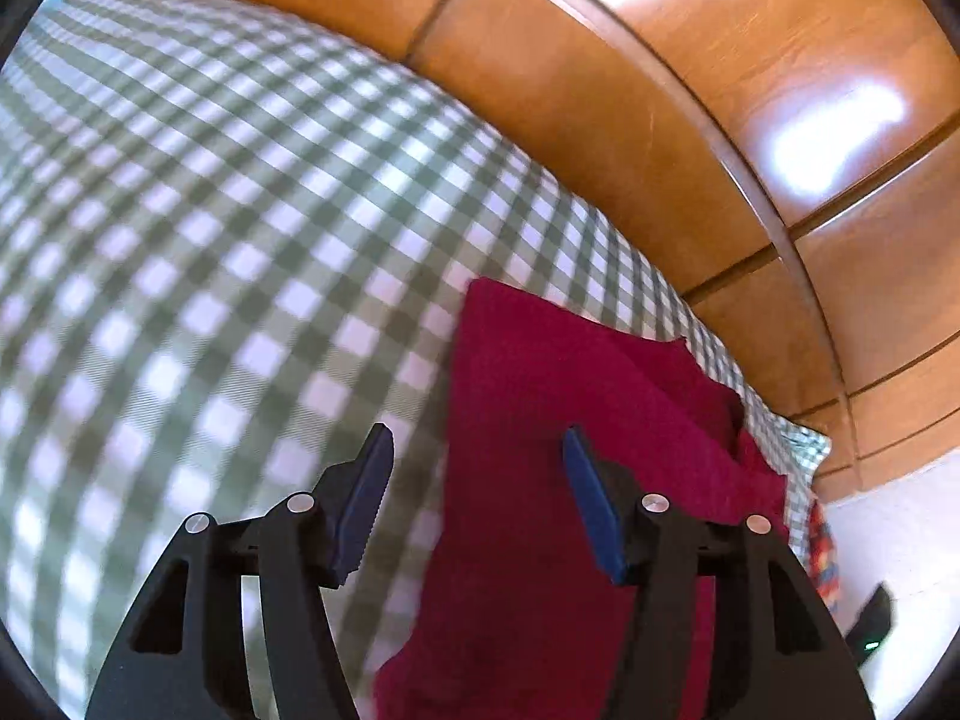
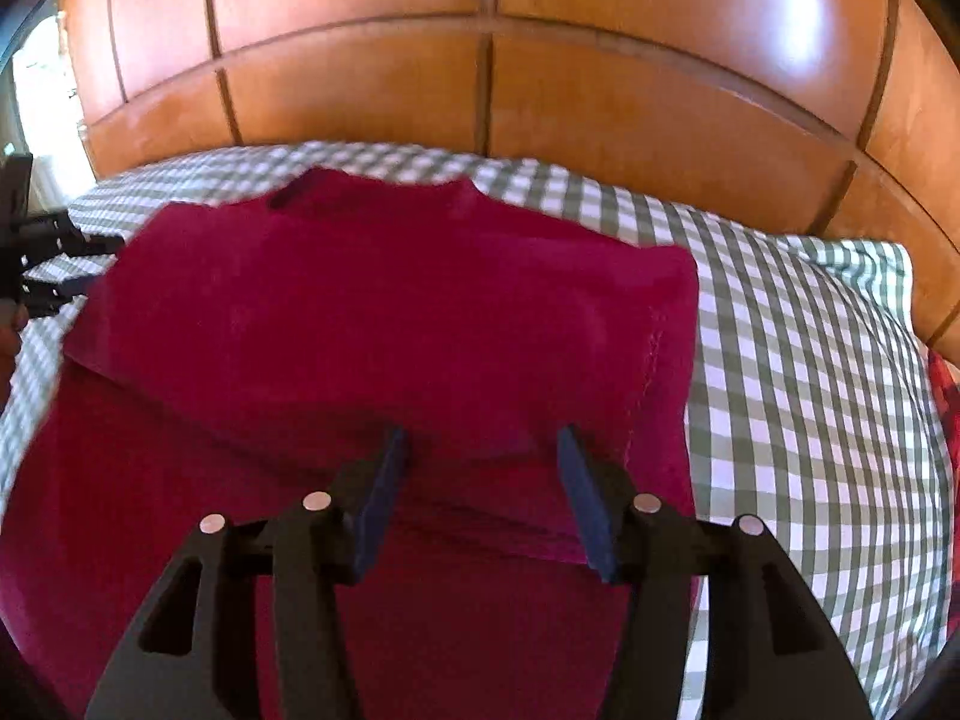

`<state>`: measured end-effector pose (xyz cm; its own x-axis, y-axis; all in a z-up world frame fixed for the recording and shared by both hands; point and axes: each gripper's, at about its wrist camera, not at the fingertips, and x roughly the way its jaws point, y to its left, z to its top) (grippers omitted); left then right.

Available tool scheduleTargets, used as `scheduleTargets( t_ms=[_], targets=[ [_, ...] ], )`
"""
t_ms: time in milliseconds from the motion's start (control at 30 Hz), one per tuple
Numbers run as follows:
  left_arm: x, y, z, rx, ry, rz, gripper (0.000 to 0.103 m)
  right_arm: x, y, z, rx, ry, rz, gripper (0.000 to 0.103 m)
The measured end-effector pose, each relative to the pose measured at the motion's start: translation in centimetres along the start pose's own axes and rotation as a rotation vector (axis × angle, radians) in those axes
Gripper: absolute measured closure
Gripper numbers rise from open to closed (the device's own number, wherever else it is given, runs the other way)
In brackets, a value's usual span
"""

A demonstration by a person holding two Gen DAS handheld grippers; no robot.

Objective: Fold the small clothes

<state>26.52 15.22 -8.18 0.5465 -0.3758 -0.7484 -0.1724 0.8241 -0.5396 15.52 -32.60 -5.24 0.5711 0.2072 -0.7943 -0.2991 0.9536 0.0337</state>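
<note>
Item: red garment (image 2: 384,324), small, lying spread on a green-and-white checked cloth (image 2: 798,372) that covers the work surface; collar end toward the wooden panelled wall (image 2: 600,96), upper part folded over the lower, a stitched hem running down its right side.

Item: right gripper (image 2: 483,495), black frame with blue pads, poised over the near half of the garment; jaws parted about halfway, nothing pinched between them, fabric showing in the gap.

Item: left gripper (image 1: 477,501), same make, at the garment's (image 1: 540,420) left edge; jaws standing apart to a similar width, empty, one finger above the checked cloth (image 1: 210,210), the other above red fabric. Seen also from the right wrist view as a dark shape (image 2: 42,264) at the far left.

Item: multicoloured patterned fabric (image 1: 825,552), a sliver beyond the cloth's corner; kind cannot be told
</note>
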Motion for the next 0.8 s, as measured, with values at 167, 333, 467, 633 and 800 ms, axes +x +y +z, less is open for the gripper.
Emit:
scheduleTargets(
  t_ms=[167, 333, 467, 633, 800],
  targets=[
    [1.7, -1.6, 0.3, 0.05, -0.003, -0.006, 0.078, 0.3, -0.1, -0.5, 0.018, -0.042, -0.005, 0.049],
    [-1.2, -5.7, -1.4, 0.249, -0.204, 0.118, 0.094, 0.4, 0.3, -1.2, 0.025, -0.077, -0.032, 0.048],
    [3.4, -6.7, -2.5, 0.386, -0.179, 0.441, 0.094, 0.8, 0.9, -1.1, 0.001, -0.075, -0.066, 0.048],
    [3.9, -7.0, -3.4, 0.402, -0.207, 0.539, 0.094, 0.9, 0.9, -1.2, 0.005, -0.08, -0.063, 0.047],
    [-1.1, -9.7, -6.1, 0.439, -0.313, 0.437, 0.094, 0.8, 0.8, -1.2, 0.011, -0.083, -0.06, 0.047]
  ],
)
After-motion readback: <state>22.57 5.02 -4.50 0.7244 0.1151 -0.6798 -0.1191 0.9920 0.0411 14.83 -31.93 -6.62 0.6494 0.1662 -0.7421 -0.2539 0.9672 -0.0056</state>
